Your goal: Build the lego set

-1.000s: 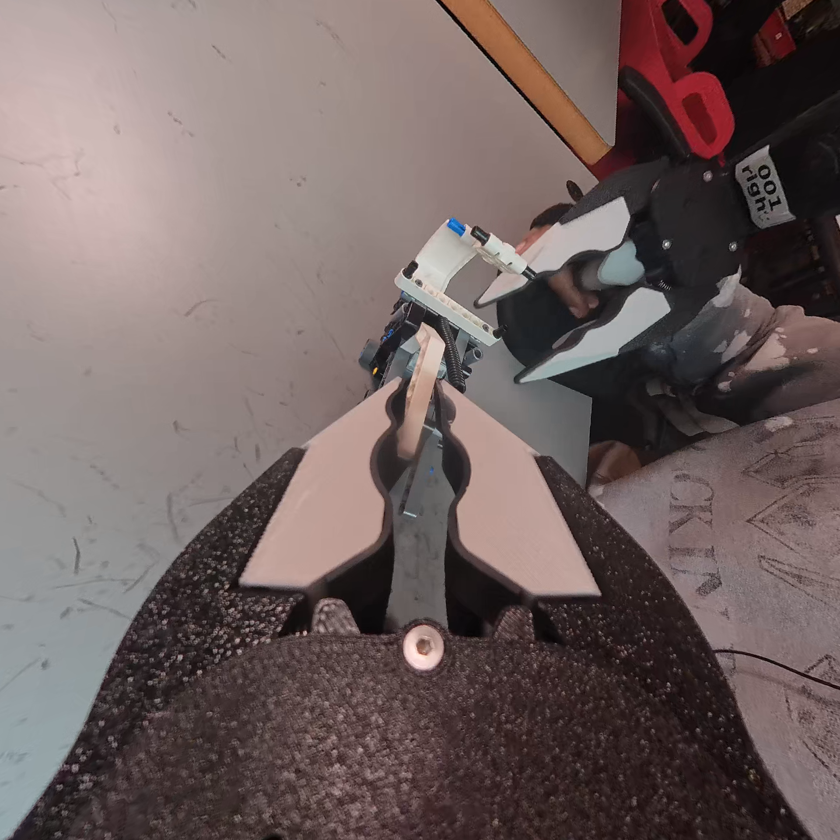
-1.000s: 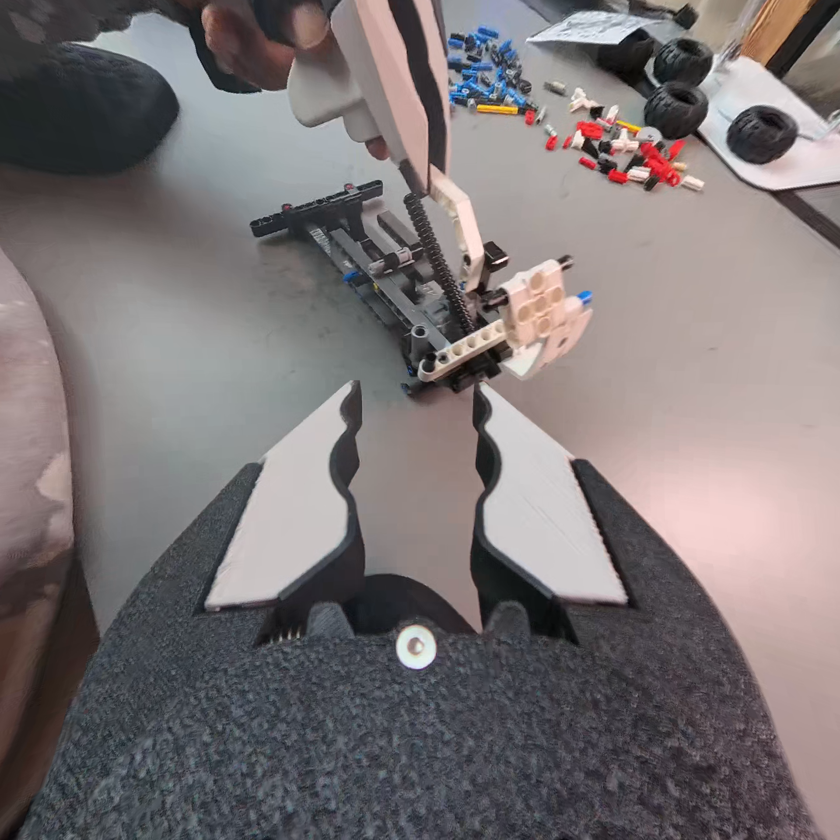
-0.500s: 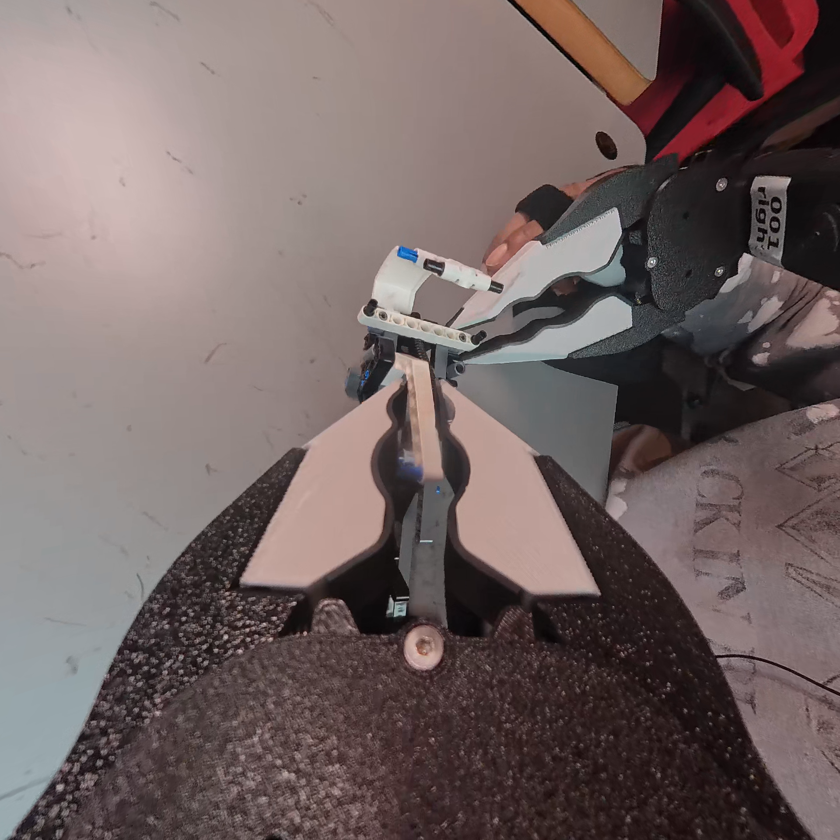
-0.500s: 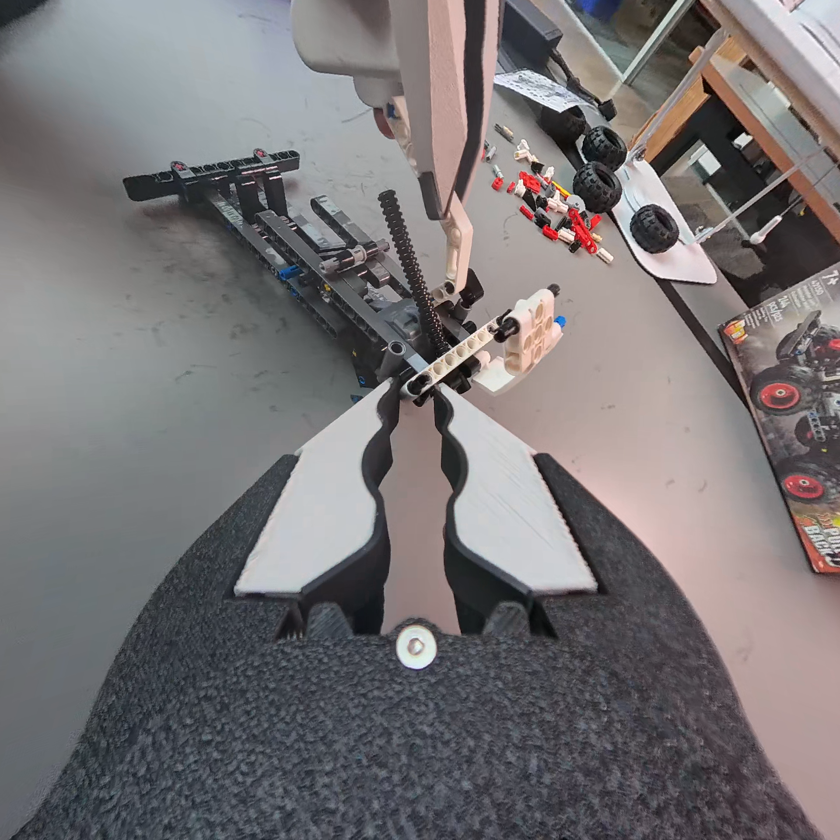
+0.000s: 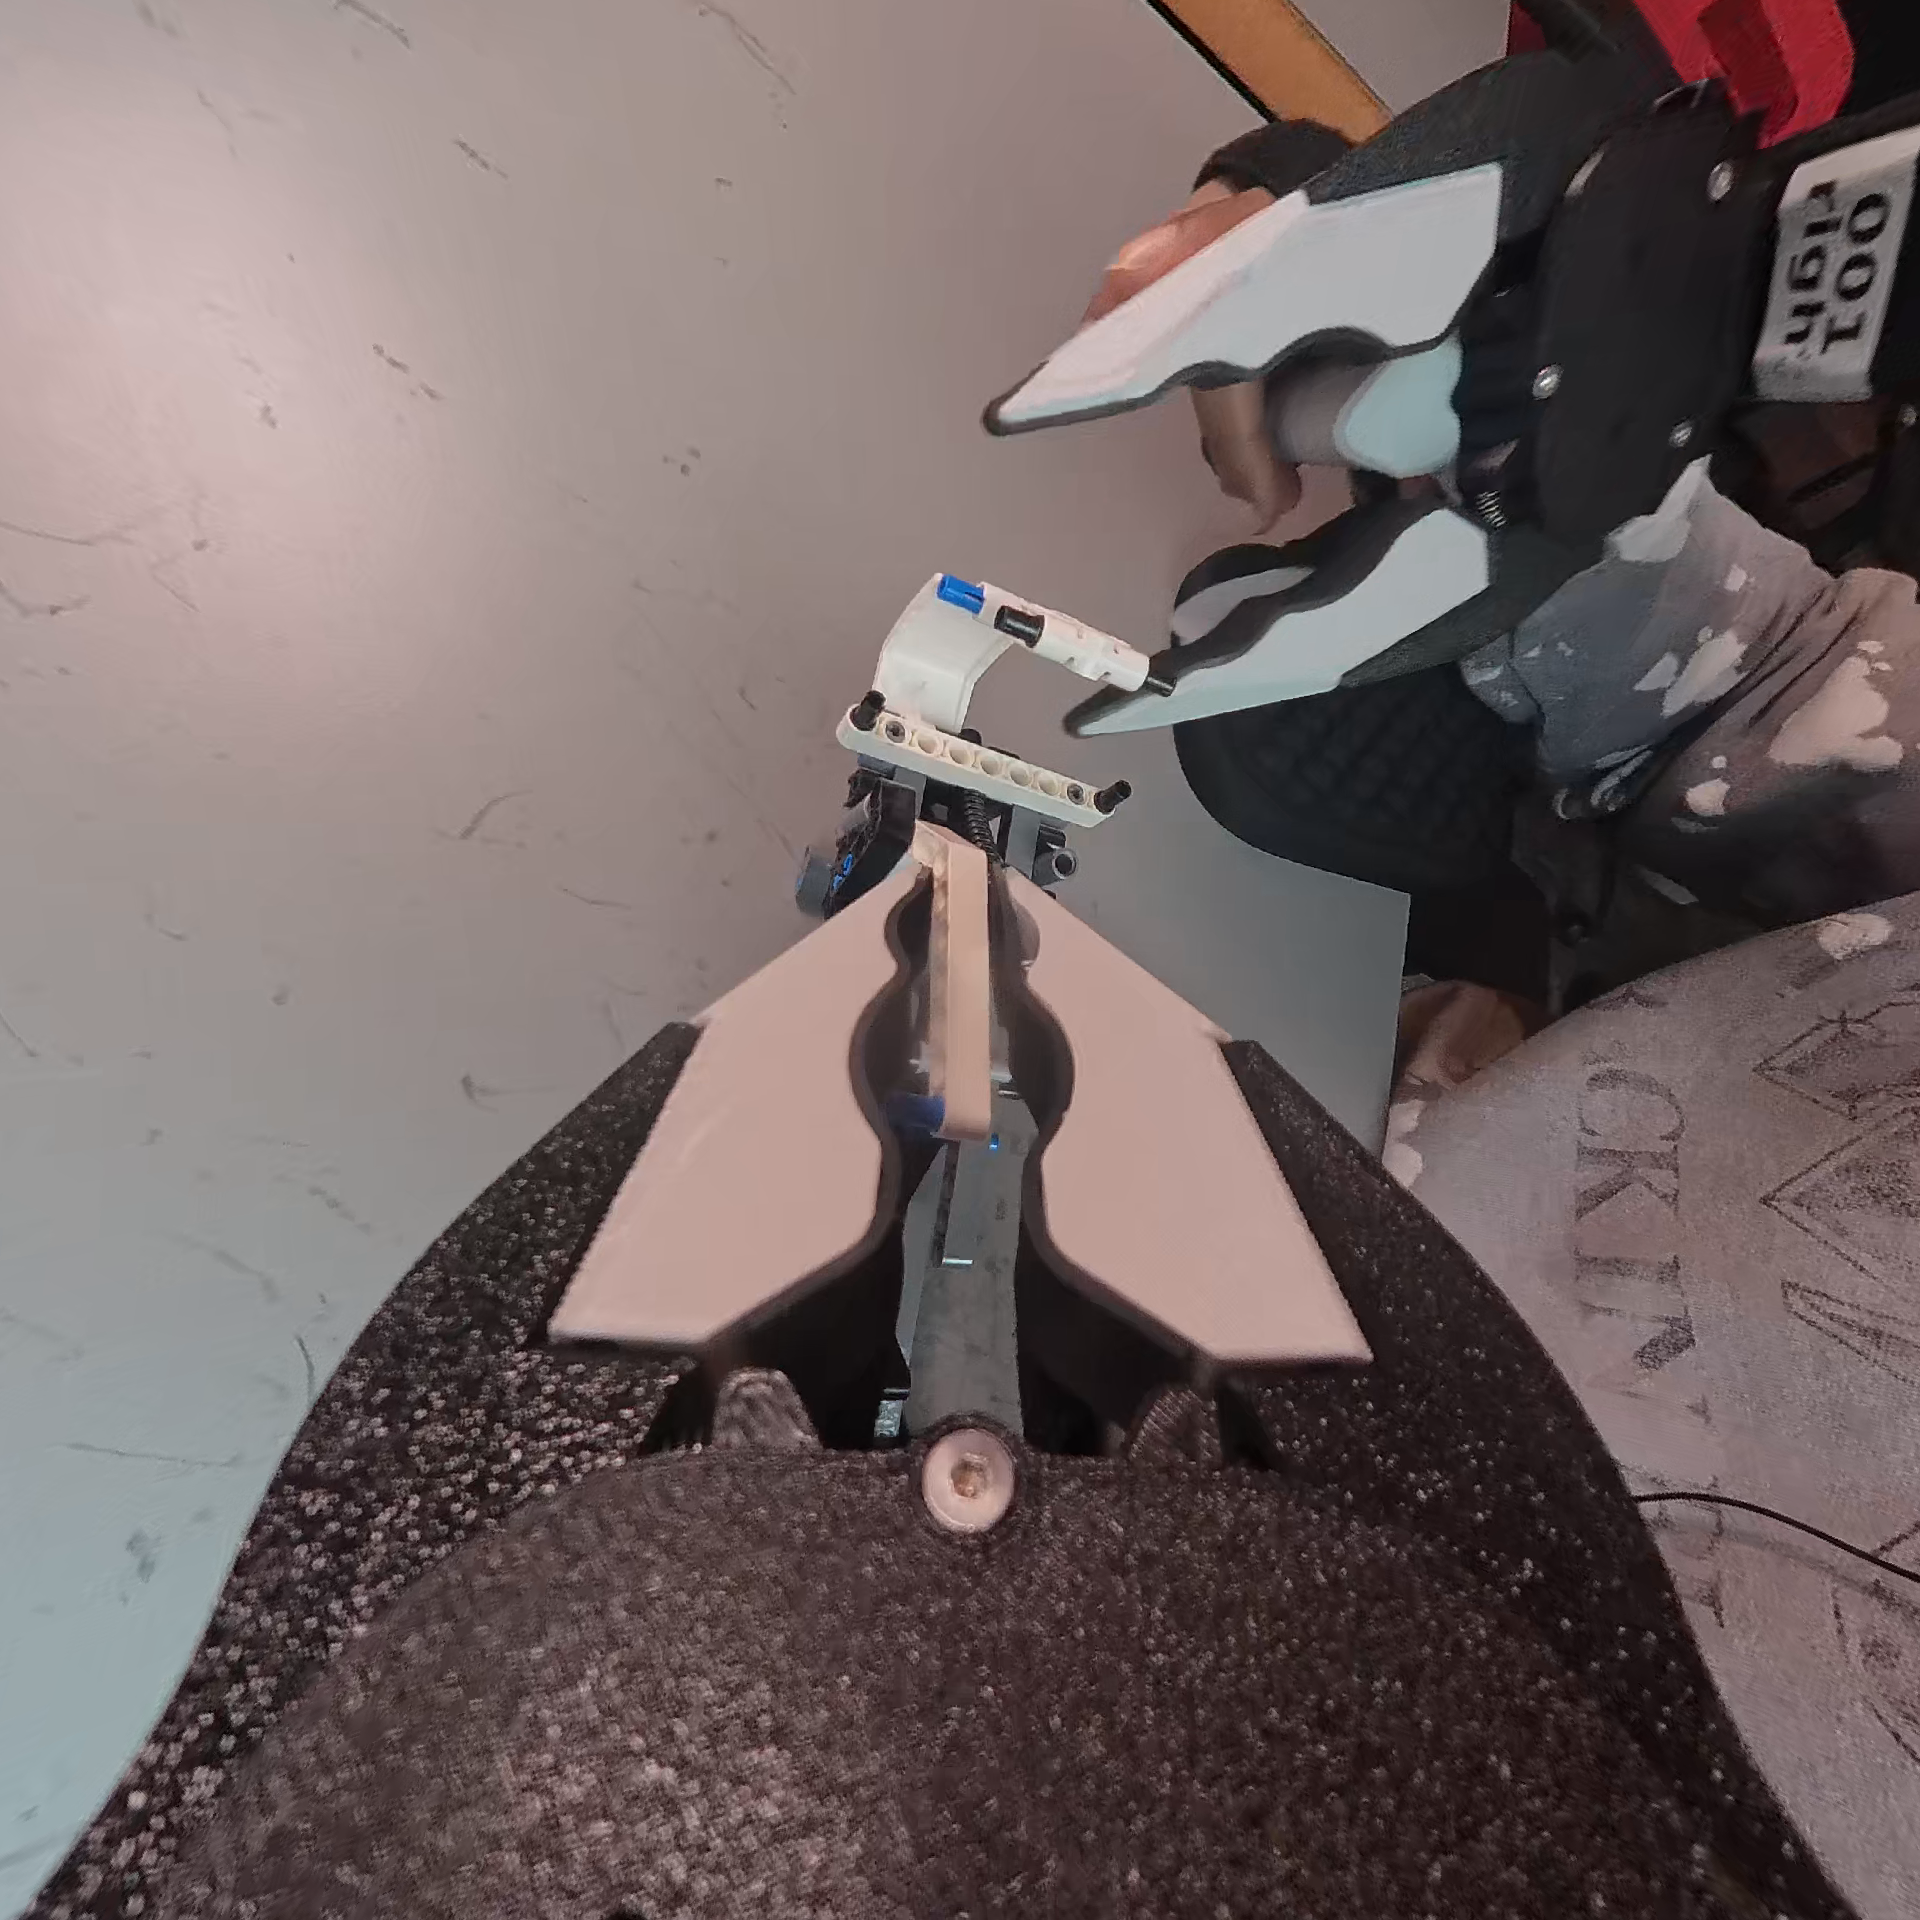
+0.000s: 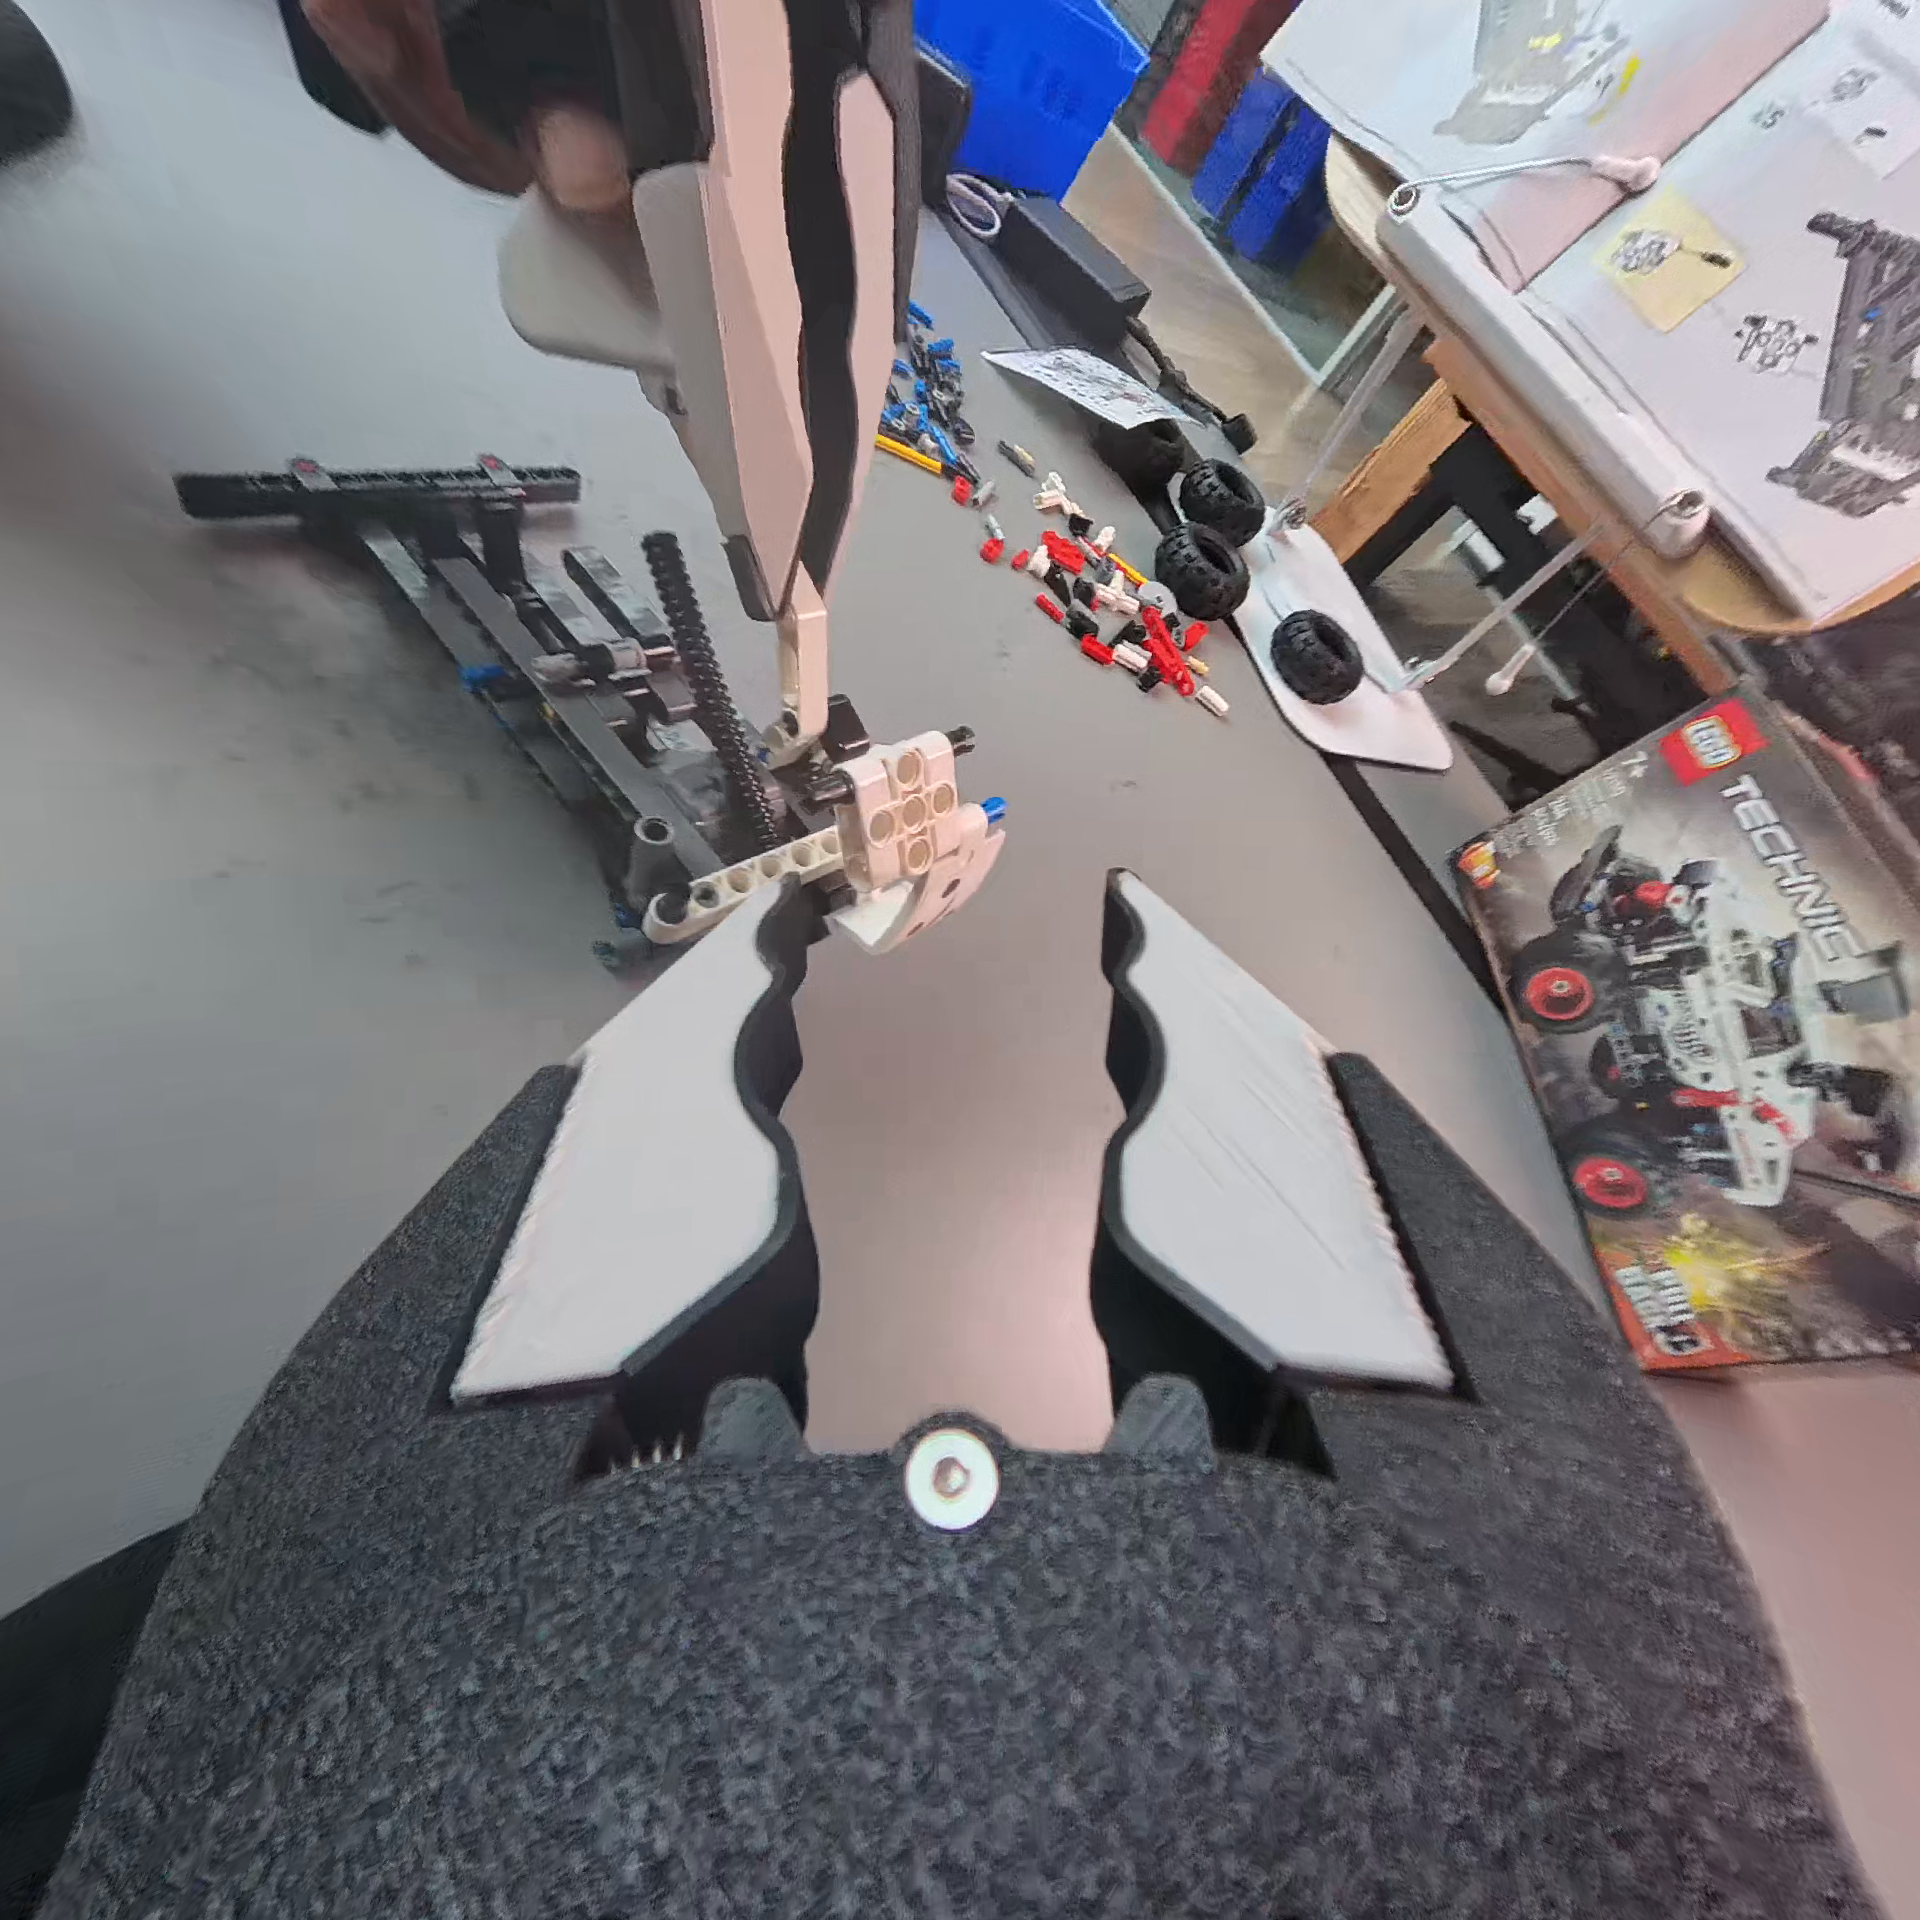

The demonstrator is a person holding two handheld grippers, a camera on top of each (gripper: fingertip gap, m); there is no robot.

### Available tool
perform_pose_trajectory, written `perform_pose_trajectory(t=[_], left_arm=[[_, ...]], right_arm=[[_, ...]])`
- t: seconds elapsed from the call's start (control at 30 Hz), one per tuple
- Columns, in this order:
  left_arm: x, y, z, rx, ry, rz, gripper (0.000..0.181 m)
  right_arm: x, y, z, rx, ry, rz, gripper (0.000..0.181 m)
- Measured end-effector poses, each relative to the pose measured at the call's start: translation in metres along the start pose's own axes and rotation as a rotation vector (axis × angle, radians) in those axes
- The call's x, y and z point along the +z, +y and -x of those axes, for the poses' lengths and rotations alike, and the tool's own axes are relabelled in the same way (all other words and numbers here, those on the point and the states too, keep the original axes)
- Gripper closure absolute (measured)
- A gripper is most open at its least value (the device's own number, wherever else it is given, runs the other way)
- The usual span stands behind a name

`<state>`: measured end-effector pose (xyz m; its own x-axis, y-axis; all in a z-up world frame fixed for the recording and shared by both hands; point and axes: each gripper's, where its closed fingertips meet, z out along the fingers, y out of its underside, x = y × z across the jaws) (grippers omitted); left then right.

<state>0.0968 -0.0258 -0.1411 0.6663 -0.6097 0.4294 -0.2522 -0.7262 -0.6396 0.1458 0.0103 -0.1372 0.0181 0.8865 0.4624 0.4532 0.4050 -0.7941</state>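
While the lego chassis (image 6: 540, 665) lay flat on the grey table (image 6: 260, 987), near the table's near edge, a thin white beam (image 5: 961, 997) standing up from it was pinched tight by the left gripper (image 5: 961, 914). The right gripper (image 6: 951, 914) was held wide open, with nothing between its fingers.

The step in hand was judged to be pressing the white front part (image 6: 914, 821) onto the chassis. To do it well, the beam should be kept steady by the left gripper, so the model cannot tip or slide. The open fingers should be brought around the white front part squarely, then closed slowly. The push should be made straight along the pins, or a pin could be bent or popped out.

The white holed bar (image 6: 748, 883) was seen touching the tip of the right gripper's left finger (image 6: 644, 1122). The white front part sat just past that tip, not yet between the fingers. Loose small pieces (image 6: 1101, 603) and black wheels (image 6: 1205, 561) were left well apart, toward the table's far right edge.
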Motion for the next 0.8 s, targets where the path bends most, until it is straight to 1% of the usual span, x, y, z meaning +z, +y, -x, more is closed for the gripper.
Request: perform_pose_trajectory(t=[0.03,0.07,0.1,0.17,0.27,0.37,0.6,0.7,0.8], left_arm=[[0.0,0.0,-0.002,0.012,0.004,-0.001,0.167],[0.001,0.002,-0.003,0.025,0.006,0.004,0.164],[0.002,0.004,-0.002,0.034,-0.005,0.014,0.164],[0.004,0.008,0.001,0.053,-0.025,0.021,0.17],[0.004,0.006,0.003,0.031,-0.023,-0.004,0.171],[0.006,0.006,-0.001,-0.007,0.014,-0.021,0.17],[0.006,0.007,-0.001,-0.014,0.022,-0.027,0.17],[0.005,0.007,-0.003,0.005,0.055,-0.028,0.169],[0.0,0.005,-0.006,0.016,0.098,-0.053,0.164]], right_arm=[[0.008,0.002,0.001,-0.054,0.013,-0.007,0.126],[0.014,0.0,0.006,-0.096,0.006,-0.034,0.136],[0.017,-0.004,0.012,-0.13,-0.006,-0.069,0.147],[0.019,-0.011,0.014,-0.215,0.017,-0.105,0.156],[0.019,-0.016,0.021,-0.386,0.039,-0.126,0.157],[0.022,-0.022,0.035,-0.52,0.033,-0.158,0.158],[0.028,-0.023,0.038,-0.683,-0.004,-0.088,0.161],[0.03,-0.022,0.038,-0.765,-0.022,-0.045,0.161],[0.032,-0.022,0.039,-0.806,-0.038,-0.021,0.162]])
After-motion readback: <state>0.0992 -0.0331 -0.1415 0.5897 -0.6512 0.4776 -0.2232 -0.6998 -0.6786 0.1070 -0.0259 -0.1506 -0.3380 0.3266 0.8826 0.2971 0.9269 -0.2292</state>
